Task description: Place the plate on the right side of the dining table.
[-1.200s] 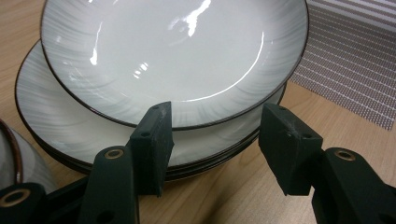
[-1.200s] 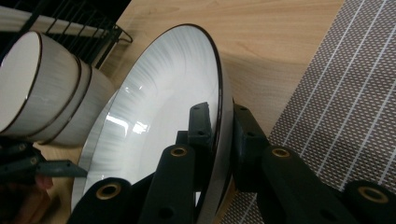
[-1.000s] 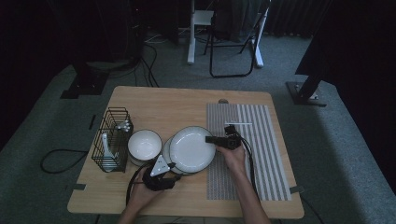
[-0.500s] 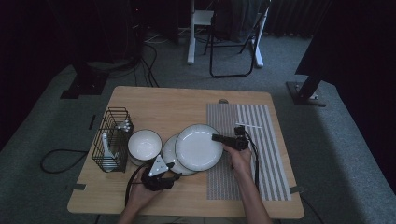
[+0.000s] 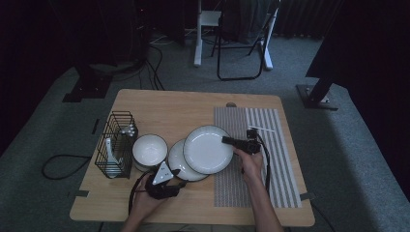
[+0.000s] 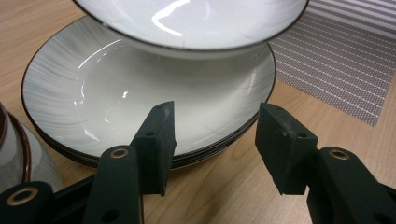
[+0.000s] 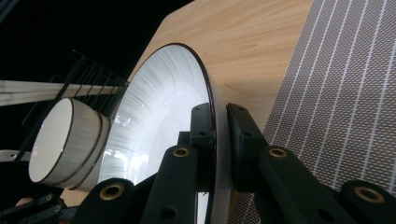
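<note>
Right gripper [image 5: 226, 140]: jaws narrow, clamped on the rim of the top plate [image 5: 208, 149]. In the right gripper view the rim sits edge-on between the two pads, one above the plate [image 7: 159, 116] and one below; the plate's near edge is cut off at the bottom of that frame behind the jaw arms. Beyond the jaws, past the plate's far edge: a bowl [image 7: 63, 140] and the black wire rack [image 7: 93, 79], mostly lost in the dark.

Left gripper [image 5: 181, 183]: jaws wide, nothing between them. In the left gripper view they frame the near rim of the lower plate [image 6: 140, 93], just ahead of the pads, apparently not touching it, though the view is too tight to be sure. The top plate [image 6: 196, 23] hangs over the lower one, just ahead of and above the jaws, top of it cut off by the frame. There looks to be more than one rim edge stacked under the lower plate; hard to count. A sliver of the bowl [image 6: 18, 154] is cut off left of the jaws.

High view: top plate overlaps the lower plate [image 5: 178, 164] and the edge of the striped mat [image 5: 270, 154] on the desk [image 5: 169, 106]. Rack contents [image 5: 112, 150] too dim to make out.
</note>
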